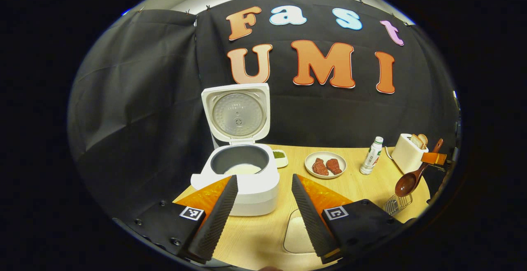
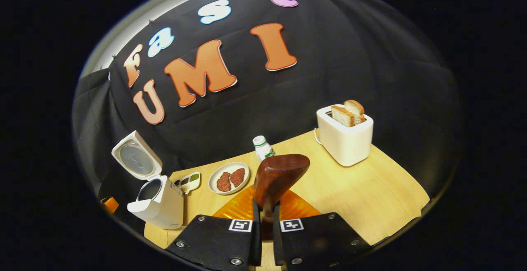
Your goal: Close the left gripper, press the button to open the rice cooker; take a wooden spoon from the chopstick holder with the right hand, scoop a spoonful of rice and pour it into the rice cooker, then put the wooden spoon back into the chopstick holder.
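Right gripper [image 2: 266, 221] clamped on wooden spoon [image 2: 278, 177], left gripper [image 1: 263, 199] spread wide, holding nothing, facing open rice cooker [image 1: 243, 180]

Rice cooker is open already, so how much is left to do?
Done: the rice cooker lid is up, with rice inside its pot. In hand: the right gripper holds the wooden spoon. Left: put the spoon back in the chopstick holder.
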